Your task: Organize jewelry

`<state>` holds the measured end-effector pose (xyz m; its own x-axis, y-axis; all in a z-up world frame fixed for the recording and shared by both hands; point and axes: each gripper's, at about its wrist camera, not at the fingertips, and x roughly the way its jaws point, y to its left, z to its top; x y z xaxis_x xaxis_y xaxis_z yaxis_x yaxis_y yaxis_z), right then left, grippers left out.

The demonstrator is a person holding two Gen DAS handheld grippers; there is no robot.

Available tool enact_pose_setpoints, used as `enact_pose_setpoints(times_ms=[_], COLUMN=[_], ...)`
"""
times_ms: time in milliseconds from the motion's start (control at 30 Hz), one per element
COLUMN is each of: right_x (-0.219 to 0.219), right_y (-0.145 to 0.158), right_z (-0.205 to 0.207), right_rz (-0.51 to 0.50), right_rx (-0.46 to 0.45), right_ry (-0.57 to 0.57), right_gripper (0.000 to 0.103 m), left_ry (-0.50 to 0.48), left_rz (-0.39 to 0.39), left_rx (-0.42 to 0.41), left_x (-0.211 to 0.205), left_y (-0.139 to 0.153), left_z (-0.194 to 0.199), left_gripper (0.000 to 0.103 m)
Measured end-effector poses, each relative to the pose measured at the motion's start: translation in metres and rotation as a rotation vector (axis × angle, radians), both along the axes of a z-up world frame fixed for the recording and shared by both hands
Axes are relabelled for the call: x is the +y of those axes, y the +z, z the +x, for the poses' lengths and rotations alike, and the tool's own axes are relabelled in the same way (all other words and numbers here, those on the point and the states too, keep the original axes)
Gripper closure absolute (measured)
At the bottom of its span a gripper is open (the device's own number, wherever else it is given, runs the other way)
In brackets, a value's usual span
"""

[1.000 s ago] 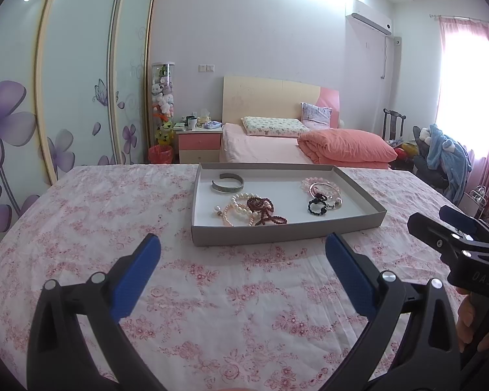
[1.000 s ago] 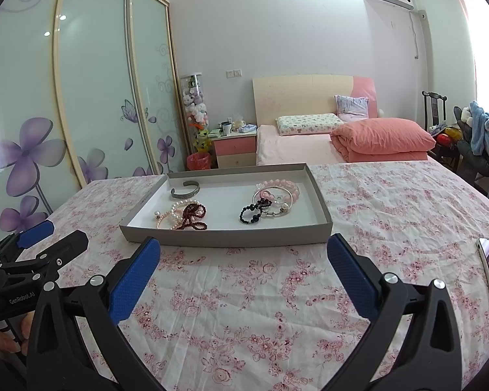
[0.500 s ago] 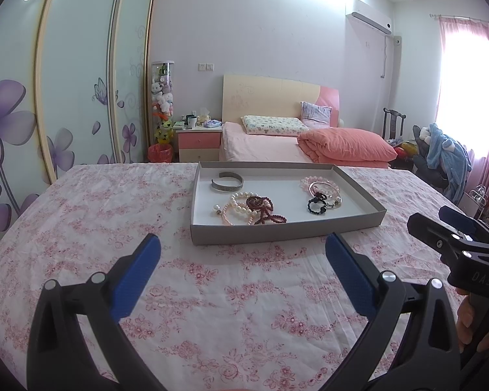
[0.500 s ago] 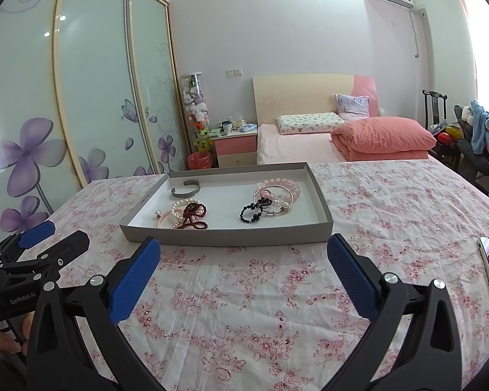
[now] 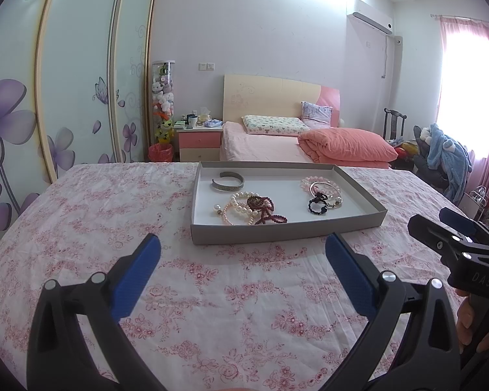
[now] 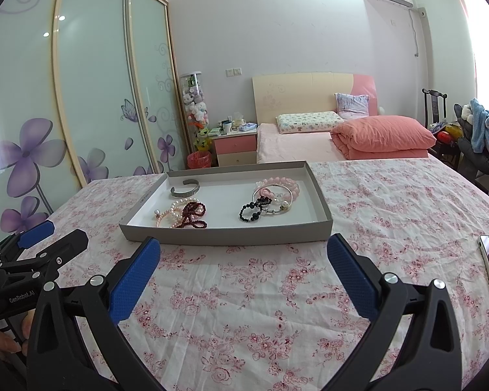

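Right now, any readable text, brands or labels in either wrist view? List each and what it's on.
"DAS": on the black body of the right tool, seen in the left wrist view.
"GenRobot.AI": on the black body of the left tool, seen in the right wrist view.
Grey cardboard tray: faint print along its left wall, too small to read.

Matt cardboard tray [image 5: 287, 233], shiny metal cuff [image 5: 227, 182], printed cotton cloth [image 5: 114, 215]
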<state>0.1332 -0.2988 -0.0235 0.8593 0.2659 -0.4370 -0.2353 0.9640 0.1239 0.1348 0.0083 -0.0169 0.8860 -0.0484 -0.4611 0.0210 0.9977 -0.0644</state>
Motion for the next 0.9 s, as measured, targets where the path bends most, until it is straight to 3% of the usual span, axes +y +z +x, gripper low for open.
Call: enact_pose_setpoints(times_ms=[900], right_x=[0.0016], right_y=[-0.0013], right_z=[-0.0022], right_rz=[0.001], right_rx=[0.003], right_ry=[-0.001], right_gripper=[0.002], left_ry=[0.012], left_rz=[-0.003], left_rx=[0.01], left_x=[-0.0015], left_y=[-0.0064], left_z=[-0.0012], left_gripper=[0.004])
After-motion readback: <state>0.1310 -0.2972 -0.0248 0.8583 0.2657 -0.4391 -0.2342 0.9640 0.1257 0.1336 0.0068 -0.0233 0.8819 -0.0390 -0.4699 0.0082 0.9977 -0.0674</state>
